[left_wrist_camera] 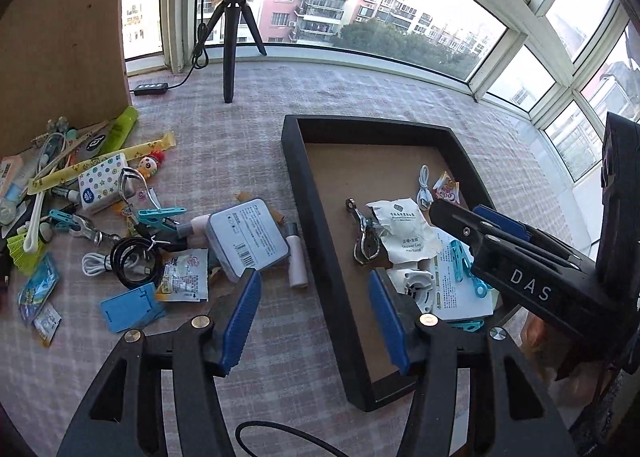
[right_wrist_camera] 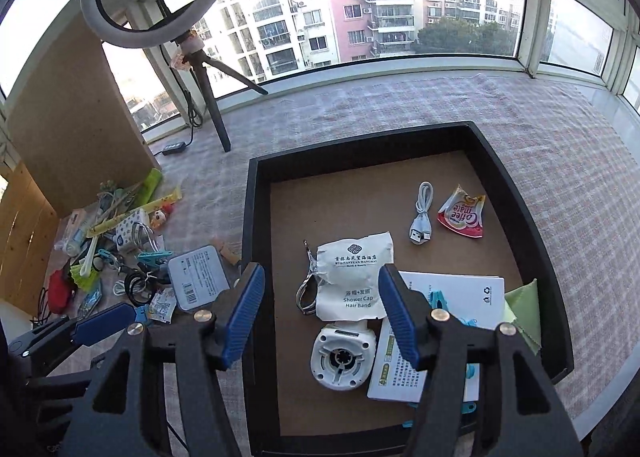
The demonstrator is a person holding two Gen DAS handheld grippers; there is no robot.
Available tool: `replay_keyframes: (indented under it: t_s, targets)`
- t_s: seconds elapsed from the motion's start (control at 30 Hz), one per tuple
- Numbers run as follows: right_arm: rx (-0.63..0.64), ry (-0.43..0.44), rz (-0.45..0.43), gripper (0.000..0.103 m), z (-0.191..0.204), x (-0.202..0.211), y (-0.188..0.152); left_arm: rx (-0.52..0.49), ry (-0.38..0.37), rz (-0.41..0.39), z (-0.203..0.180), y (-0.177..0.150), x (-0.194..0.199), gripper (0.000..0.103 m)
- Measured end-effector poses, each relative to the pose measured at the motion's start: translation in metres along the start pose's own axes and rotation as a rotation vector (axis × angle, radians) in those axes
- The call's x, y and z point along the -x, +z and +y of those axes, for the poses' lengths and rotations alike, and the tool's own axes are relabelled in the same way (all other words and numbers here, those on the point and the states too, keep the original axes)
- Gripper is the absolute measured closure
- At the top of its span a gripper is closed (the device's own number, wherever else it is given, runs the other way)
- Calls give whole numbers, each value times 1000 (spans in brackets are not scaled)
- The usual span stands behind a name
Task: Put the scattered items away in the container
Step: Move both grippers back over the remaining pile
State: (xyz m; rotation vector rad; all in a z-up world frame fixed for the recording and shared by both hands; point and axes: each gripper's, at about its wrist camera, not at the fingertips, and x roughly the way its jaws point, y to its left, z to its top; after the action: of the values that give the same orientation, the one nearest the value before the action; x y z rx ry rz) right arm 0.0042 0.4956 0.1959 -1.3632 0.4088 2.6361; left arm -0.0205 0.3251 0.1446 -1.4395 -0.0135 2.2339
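A black-rimmed tray (left_wrist_camera: 308,193) (right_wrist_camera: 256,217) with a brown floor holds a shower cap packet (right_wrist_camera: 354,277), a white fan (right_wrist_camera: 342,357), a white cable (right_wrist_camera: 422,213), a Coffee mate sachet (right_wrist_camera: 462,213), white leaflets (right_wrist_camera: 460,297), a green cloth (right_wrist_camera: 524,313) and a metal clip (left_wrist_camera: 362,235). Scattered items lie left of it: a grey tin (left_wrist_camera: 248,239), a pink tube (left_wrist_camera: 296,261), a black cable (left_wrist_camera: 134,261), teal clips (left_wrist_camera: 160,215). My left gripper (left_wrist_camera: 312,321) is open and empty above the tray's left rim. My right gripper (right_wrist_camera: 320,321) is open and empty over the tray.
A ring light on a black tripod (left_wrist_camera: 230,37) (right_wrist_camera: 208,97) stands at the back by the window. A cardboard panel (left_wrist_camera: 60,37) stands at the left behind the clutter. A black power strip (left_wrist_camera: 150,89) lies near it. The surface has a checked cloth (right_wrist_camera: 400,105).
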Motion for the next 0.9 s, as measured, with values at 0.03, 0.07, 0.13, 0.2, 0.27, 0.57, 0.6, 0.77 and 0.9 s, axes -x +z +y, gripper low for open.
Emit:
replay_keyframes:
  t_s: [0.03,0.07,0.13,0.2,0.27,0.57,0.6,0.77,0.9]
  targets:
    - [12,12,0,44,7,-2,0,18,9,1,11,0,1,50]
    - [25,25,1,45,15,-3,0,36,17,3,22,-1,3,50]
    - [52,51,5,45,32,-6,-1,71,35,2,46,-3,6,50]
    - [77,69,12,45,50,-10,-3,100,58,-3,70,-6,11,50]
    - [102,89,24,45,68,-14,-6,129,81,-4,96,-11,16,50]
    - [200,147,92,45,153,-33,-26,296,161,-7,218,-40,45,50]
    - [210,151,96,45,162,-34,-28,311,171,-8,232,-44,49,50]
    - [231,177,110,45,205,-38,-38,400,208,-13,299,-63,67,50]
    - [255,199,122,45,241,-41,-46,455,237,-18,347,-77,80,50]
